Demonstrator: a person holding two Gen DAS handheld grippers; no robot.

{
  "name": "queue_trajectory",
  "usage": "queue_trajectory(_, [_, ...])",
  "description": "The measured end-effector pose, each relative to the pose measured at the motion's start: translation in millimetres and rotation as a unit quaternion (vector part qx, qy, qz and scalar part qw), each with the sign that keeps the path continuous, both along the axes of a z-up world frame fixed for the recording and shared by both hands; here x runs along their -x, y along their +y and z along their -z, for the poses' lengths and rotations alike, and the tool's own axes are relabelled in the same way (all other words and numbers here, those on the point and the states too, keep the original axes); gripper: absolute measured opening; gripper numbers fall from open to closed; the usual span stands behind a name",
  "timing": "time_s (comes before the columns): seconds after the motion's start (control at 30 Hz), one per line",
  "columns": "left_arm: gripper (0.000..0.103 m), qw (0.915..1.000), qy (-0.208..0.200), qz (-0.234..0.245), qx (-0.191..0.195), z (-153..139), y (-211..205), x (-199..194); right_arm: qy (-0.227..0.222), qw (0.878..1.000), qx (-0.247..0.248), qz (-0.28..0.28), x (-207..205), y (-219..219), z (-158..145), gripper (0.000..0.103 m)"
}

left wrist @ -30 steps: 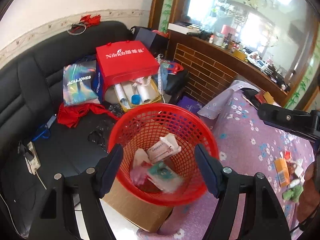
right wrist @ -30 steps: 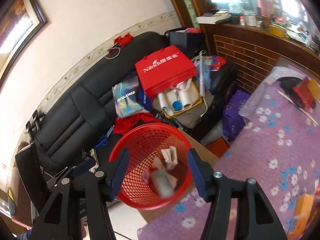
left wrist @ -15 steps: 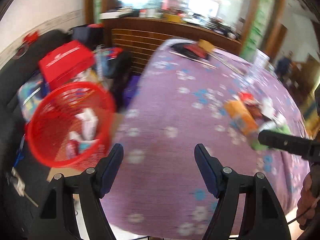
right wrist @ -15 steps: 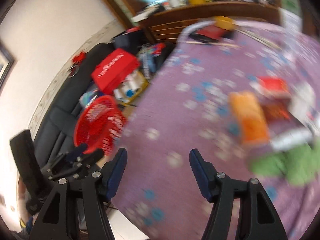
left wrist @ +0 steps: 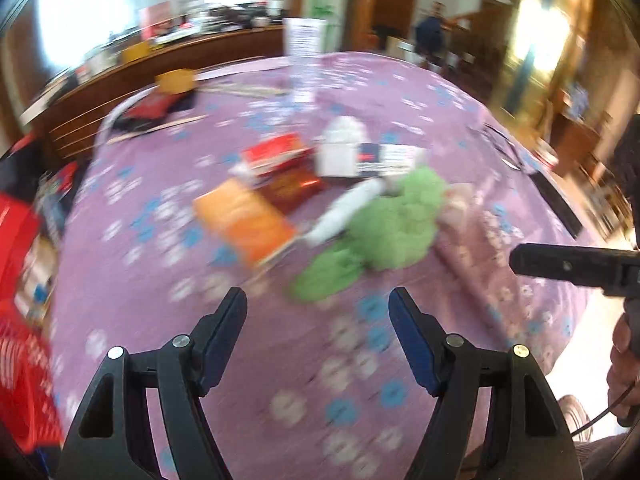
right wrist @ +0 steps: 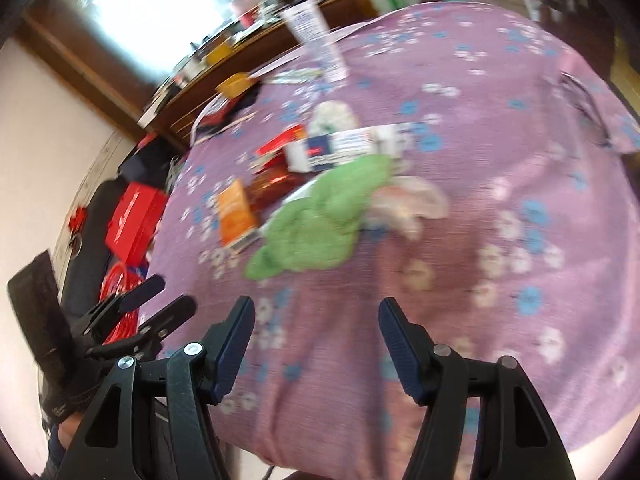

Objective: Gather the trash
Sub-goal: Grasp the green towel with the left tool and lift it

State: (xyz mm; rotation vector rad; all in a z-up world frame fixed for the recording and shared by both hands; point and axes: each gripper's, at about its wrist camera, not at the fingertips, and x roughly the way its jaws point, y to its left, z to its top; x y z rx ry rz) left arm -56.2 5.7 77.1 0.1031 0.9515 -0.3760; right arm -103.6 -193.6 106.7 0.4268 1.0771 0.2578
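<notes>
A heap of trash lies mid-table on the purple flowered cloth (left wrist: 168, 292): an orange box (left wrist: 244, 224), a crumpled green wad (left wrist: 392, 224), a red box (left wrist: 276, 156), a white tube (left wrist: 352, 208) and white cartons (left wrist: 384, 158). My left gripper (left wrist: 318, 312) hovers open and empty short of the green wad. My right gripper (right wrist: 316, 320) is also open and empty, just before the same green wad (right wrist: 324, 220) and orange box (right wrist: 236, 216). The red mesh basket (left wrist: 20, 380) sits off the table's left edge, partly cut off. Everything is motion-blurred.
A tall white bottle (right wrist: 316, 40) stands at the table's far side, with a yellow box (left wrist: 174, 80) and dark items further left. A pale crumpled bag (right wrist: 408, 200) lies beside the green wad. A red gift bag (right wrist: 134, 220) rests on the black sofa. A person's hand (left wrist: 624, 368) shows at right.
Both views swung away from the red basket, rolling, and now face the trash heap on the table. Both grippers stayed open and empty.
</notes>
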Motion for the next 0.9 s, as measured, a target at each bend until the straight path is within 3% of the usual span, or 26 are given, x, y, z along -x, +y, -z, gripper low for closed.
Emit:
queue_trajectory(0.13, [0.072, 0.999, 0.003, 0.037, -0.026, 11.8, -41.7, -21.1, -0.004, 1.0, 0.001, 0.029, 10.6, -31.6, -2.3, 0.069])
queue_trajectory(0.3, [0.073, 0.9947, -0.01, 0.057, -0.086, 30.5, -79.7, -41.0, -0.011, 0.998, 0.003, 0.06, 27.0, -63.7, -5.5, 0.069])
queue_trajectory(0.5, [0.077, 0.9947, 0.008, 0.079, -0.066, 46.2, -99.1, -57.6, -0.01, 0.996, 0.004, 0.092, 40.1, -90.4, -5.0, 0.069])
queue_trajectory(0.53, [0.073, 0.9946, 0.006, 0.081, -0.065, 49.1, -102.6, -58.1, -0.009, 0.995, 0.004, 0.096, 41.6, -92.5, -4.9, 0.069])
queue_trajectory(0.57, [0.058, 0.9946, 0.009, 0.084, -0.06, 52.5, -104.4, -58.1, -0.008, 0.995, 0.002, 0.099, 42.0, -94.5, -4.4, 0.069])
queue_trajectory(0.6, [0.056, 0.9947, 0.016, 0.086, -0.054, 54.6, -105.1, -57.6, -0.007, 0.995, 0.001, 0.099, 42.6, -94.9, -4.1, 0.069])
queue_trajectory(0.73, [0.051, 0.9971, 0.01, 0.067, -0.033, 45.7, -96.2, -45.7, -0.006, 0.996, 0.0, 0.089, 34.2, -91.1, -2.7, 0.069])
queue_trajectory(0.9, [0.051, 0.9994, -0.002, 0.031, 0.017, 12.3, -56.3, -19.3, -0.009, 0.998, -0.002, 0.058, 6.8, -76.8, 1.0, 0.069])
